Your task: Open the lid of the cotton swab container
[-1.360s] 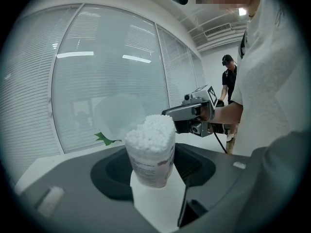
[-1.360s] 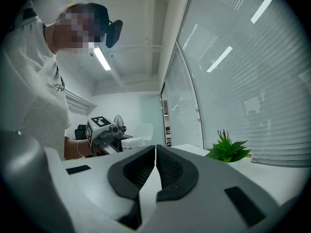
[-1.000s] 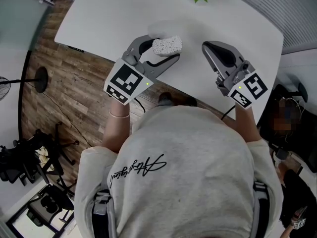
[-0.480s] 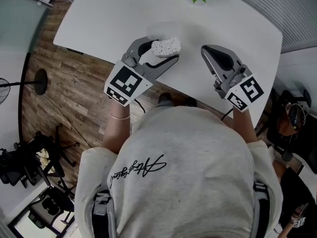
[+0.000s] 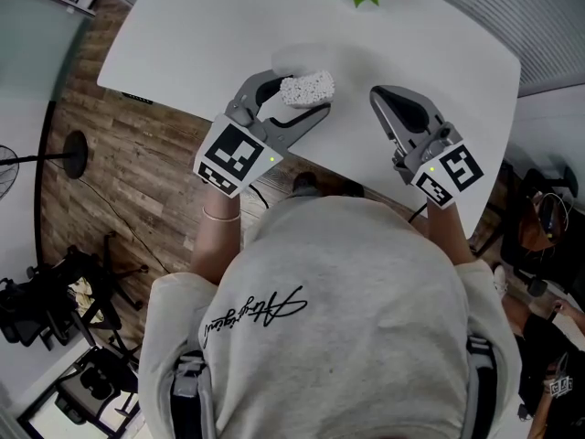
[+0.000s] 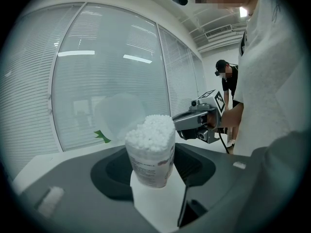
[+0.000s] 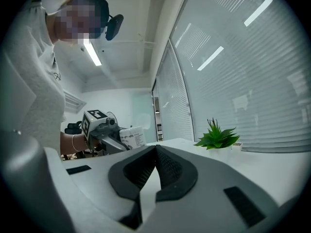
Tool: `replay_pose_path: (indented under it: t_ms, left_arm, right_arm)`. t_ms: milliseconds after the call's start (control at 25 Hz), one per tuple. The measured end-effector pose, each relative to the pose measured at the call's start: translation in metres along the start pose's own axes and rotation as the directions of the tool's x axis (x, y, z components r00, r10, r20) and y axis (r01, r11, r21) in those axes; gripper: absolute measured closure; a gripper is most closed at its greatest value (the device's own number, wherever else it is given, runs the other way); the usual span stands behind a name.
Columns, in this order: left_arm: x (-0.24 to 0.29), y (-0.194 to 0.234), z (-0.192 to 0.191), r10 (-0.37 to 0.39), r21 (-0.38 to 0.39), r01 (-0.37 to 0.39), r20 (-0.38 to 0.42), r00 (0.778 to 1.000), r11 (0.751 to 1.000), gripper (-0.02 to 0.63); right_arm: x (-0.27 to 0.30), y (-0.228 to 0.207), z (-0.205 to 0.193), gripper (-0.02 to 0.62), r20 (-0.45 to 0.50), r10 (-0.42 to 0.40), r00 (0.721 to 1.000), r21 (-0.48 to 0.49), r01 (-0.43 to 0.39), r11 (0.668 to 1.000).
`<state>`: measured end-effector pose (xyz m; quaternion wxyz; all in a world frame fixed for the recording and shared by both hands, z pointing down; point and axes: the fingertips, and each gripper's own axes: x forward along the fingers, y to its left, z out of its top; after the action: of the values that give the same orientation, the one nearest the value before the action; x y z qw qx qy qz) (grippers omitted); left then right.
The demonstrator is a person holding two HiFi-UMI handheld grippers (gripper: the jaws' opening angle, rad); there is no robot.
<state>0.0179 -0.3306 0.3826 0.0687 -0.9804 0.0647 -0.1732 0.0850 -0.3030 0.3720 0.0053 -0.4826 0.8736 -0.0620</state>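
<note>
Head view: left tongs [image 5: 294,96] clamped on cotton swab container [image 6: 150,152] over tabletop's [image 5: 210,35] near edge; translucent lid [image 6: 119,113] flipped back, swabs heaped at mouth. Right tongs [image 5: 377,97] pressed together, empty, well apart at right. Risk: tilt or slackened clamp spills swabs off edge.

An office: blind-covered glass walls [image 6: 107,81], white desk [image 5: 201,35], ceiling strip light [image 7: 92,52]
</note>
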Motion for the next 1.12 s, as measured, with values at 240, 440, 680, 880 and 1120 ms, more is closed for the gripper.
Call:
replay_pose_path:
  t_ms: [240,440,680,880,1120]
  left_arm:
    - [-0.016,-0.011,0.010,-0.008,0.009,0.008,0.011,1.000,1.000,0.360]
    - [-0.002,-0.005,0.000,-0.010,0.011,0.010,0.006,1.000,1.000,0.360]
    - [-0.002,-0.004,0.001,-0.016,0.012,0.016,0.006,1.000,1.000,0.360]
    - [-0.001,-0.003,0.002,-0.021,0.014,0.021,0.005,1.000,1.000,0.360]
    - [0.002,-0.001,0.001,-0.025,0.019,0.025,0.005,1.000,0.999,0.360]
  right_arm:
    - [-0.008,0.017,0.011,0.594,0.003,-0.021,1.000,-0.012,0.021,1.000]
    - [-0.004,0.003,-0.001,0.594,0.004,-0.027,1.000,-0.006,0.027,1.000]
    - [-0.003,0.002,0.001,0.594,0.005,-0.035,0.999,-0.007,0.036,0.999]
    - [-0.003,0.001,0.001,0.594,0.001,-0.039,0.999,-0.009,0.039,0.999]
    - [-0.002,-0.003,-0.001,0.594,0.004,-0.046,0.999,-0.008,0.046,0.999]
